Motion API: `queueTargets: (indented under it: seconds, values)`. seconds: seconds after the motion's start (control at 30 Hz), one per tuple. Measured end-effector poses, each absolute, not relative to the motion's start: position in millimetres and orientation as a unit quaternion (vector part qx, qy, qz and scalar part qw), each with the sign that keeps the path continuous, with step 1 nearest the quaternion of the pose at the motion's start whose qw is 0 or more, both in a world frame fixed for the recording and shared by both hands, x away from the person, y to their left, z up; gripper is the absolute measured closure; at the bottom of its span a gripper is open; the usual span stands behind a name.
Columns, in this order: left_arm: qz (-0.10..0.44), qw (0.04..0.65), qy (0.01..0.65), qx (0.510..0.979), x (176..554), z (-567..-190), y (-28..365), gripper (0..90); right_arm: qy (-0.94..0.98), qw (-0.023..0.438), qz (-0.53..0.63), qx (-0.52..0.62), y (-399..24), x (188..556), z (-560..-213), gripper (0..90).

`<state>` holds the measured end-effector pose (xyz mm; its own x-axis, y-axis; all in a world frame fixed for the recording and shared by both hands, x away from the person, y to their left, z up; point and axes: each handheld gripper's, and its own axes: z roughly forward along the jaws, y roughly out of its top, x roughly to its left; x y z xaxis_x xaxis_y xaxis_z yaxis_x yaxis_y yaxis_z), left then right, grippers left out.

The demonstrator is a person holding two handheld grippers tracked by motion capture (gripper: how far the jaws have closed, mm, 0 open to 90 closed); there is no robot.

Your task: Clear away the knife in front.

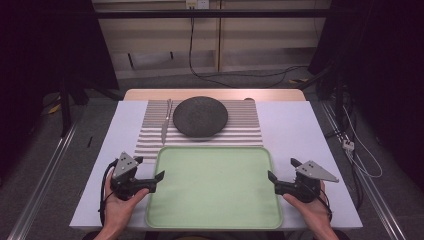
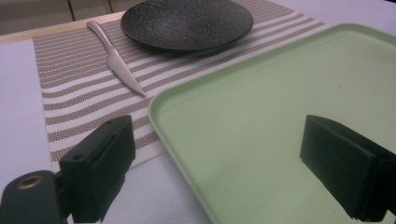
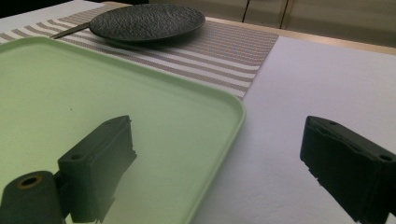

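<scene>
Tongs left (image 1: 152, 173) and right (image 1: 281, 173) gape wide and empty, straddling the side rims of the green tray (image 1: 214, 218) at the counter's (image 1: 295, 125) near edge.

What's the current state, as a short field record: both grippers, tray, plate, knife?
left gripper: open, jaws astride the tray's left edge, nothing gripped
right gripper: open, jaws astride the tray's right edge, nothing gripped
tray: green, bare, nearest the person
plate: dark, on striped placemat, beyond tray
knife: on placemat, left of plate
</scene>
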<state>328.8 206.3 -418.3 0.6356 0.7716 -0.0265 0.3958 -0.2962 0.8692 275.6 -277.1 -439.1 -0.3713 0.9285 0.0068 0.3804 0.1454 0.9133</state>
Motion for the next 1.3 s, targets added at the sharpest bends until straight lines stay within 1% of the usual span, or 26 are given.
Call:
queueTargets:
  seconds: [0.1, 0.2, 0.47, 0.57, 0.7, 0.73, 0.87, 1.0, 1.07, 1.17, 1.23, 1.3]
  values:
    - [0.205, 0.457, 0.381, 0.777, 330, -418, 207, 10.2, 0.696, 0.301, 0.452, 0.470, -277, 277, -439, 9.7]
    - [0.205, 0.445, 0.388, 0.780, 334, -417, 208, 12.2, 0.695, 0.298, 0.452, 0.473, -277, 278, -440, 9.2]
    - [0.214, 0.450, 0.386, 0.777, 344, -411, 210, 9.1, 0.697, 0.299, 0.451, 0.470, -276, 280, -440, 9.3]
    - [0.214, 0.453, 0.389, 0.773, 347, -410, 212, 9.6, 0.695, 0.302, 0.452, 0.471, -277, 281, -440, 9.3]
    - [0.225, 0.450, 0.396, 0.768, 358, -407, 214, 9.5, 0.694, 0.299, 0.451, 0.474, -278, 284, -442, 9.4]
    - [0.234, 0.440, 0.401, 0.769, 365, -406, 213, 10.1, 0.696, 0.296, 0.450, 0.474, -277, 285, -443, 9.4]
    - [0.227, 0.436, 0.416, 0.765, 378, -409, 212, 10.8, 0.699, 0.291, 0.453, 0.470, -276, 285, -443, 9.1]
    - [0.228, 0.416, 0.428, 0.770, 398, -408, 211, 9.7, 0.703, 0.286, 0.453, 0.467, -275, 286, -443, 8.8]
    - [0.234, 0.414, 0.427, 0.769, 401, -408, 210, 10.6, 0.703, 0.286, 0.454, 0.466, -275, 287, -443, 8.6]
    - [0.235, 0.403, 0.423, 0.777, 416, -405, 205, 10.4, 0.705, 0.283, 0.453, 0.466, -274, 288, -444, 8.5]
    - [0.238, 0.397, 0.424, 0.778, 419, -404, 203, 8.6, 0.706, 0.283, 0.454, 0.465, -274, 287, -444, 8.5]
    - [0.242, 0.392, 0.416, 0.784, 425, -404, 199, 10.4, 0.706, 0.282, 0.455, 0.464, -274, 287, -443, 8.6]
